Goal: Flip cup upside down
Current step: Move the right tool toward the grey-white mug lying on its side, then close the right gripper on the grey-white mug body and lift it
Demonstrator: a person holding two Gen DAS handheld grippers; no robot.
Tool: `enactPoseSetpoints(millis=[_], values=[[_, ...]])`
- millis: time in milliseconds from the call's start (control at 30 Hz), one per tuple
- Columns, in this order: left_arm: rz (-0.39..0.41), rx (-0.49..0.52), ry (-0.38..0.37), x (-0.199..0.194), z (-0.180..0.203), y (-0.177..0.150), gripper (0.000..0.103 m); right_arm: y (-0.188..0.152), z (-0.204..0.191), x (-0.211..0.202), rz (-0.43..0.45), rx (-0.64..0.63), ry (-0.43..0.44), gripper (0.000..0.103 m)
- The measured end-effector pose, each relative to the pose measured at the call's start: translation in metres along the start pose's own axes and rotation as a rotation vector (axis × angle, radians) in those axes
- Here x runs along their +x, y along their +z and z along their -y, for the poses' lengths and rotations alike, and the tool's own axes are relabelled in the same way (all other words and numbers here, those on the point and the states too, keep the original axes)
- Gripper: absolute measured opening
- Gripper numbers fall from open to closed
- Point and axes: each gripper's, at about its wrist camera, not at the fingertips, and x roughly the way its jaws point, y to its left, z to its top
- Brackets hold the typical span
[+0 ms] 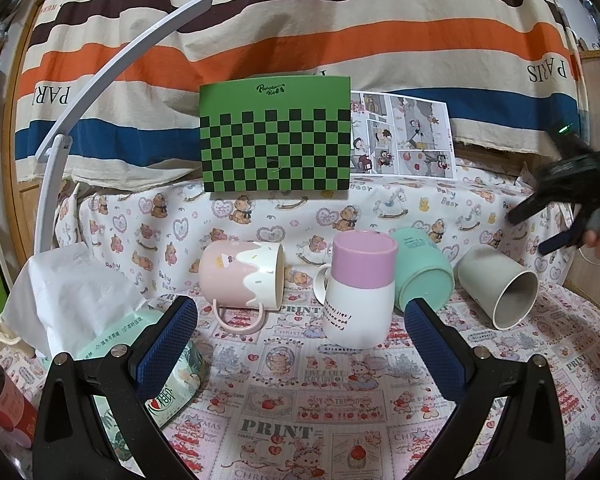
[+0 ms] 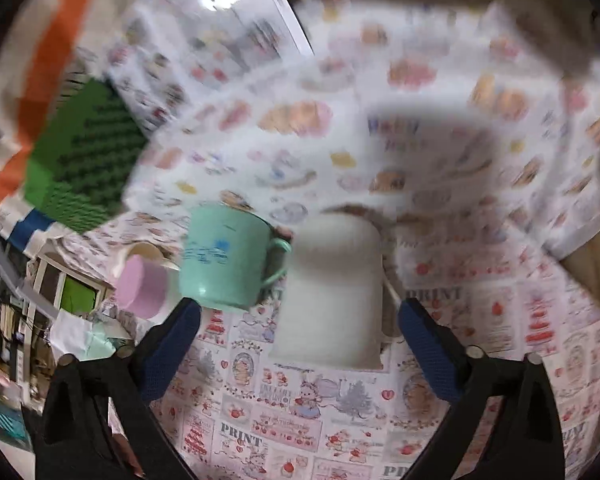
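In the left wrist view a pink mug [image 1: 242, 278] lies on its side, a white mug with a lilac base [image 1: 360, 288] stands upside down, a mint mug [image 1: 422, 272] lies tilted behind it, and a grey cup [image 1: 498, 284] lies on its side, mouth toward me. My left gripper [image 1: 300, 328] is open and empty, in front of the white mug. My right gripper [image 1: 556, 200] shows at the far right, above the grey cup. In the blurred right wrist view my right gripper [image 2: 300, 328] is open, with the grey cup [image 2: 332, 292] between and beyond its fingers, and the mint mug [image 2: 228, 256] to its left.
A tissue pack [image 1: 156, 356] and white tissue [image 1: 72, 292] lie at the left, a red-labelled bottle [image 1: 4, 404] at the far left. A green checkered board [image 1: 276, 140] and comic sheet [image 1: 404, 136] lean at the back. A white curved lamp arm [image 1: 84, 92] rises at left.
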Motion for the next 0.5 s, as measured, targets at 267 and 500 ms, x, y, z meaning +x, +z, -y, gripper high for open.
enactPoseSetpoints(millis=[267, 500], values=[[-0.007, 0.016, -0.009, 0.002, 0.003, 0.0, 0.103, 0.008, -0.008, 0.051, -0.1, -0.047, -0.154, 0.086], [-0.023, 0.006, -0.023, 0.005, 0.001, 0.0, 0.103, -0.005, -0.024, 0.075, -0.134, -0.116, -0.313, 0.079]])
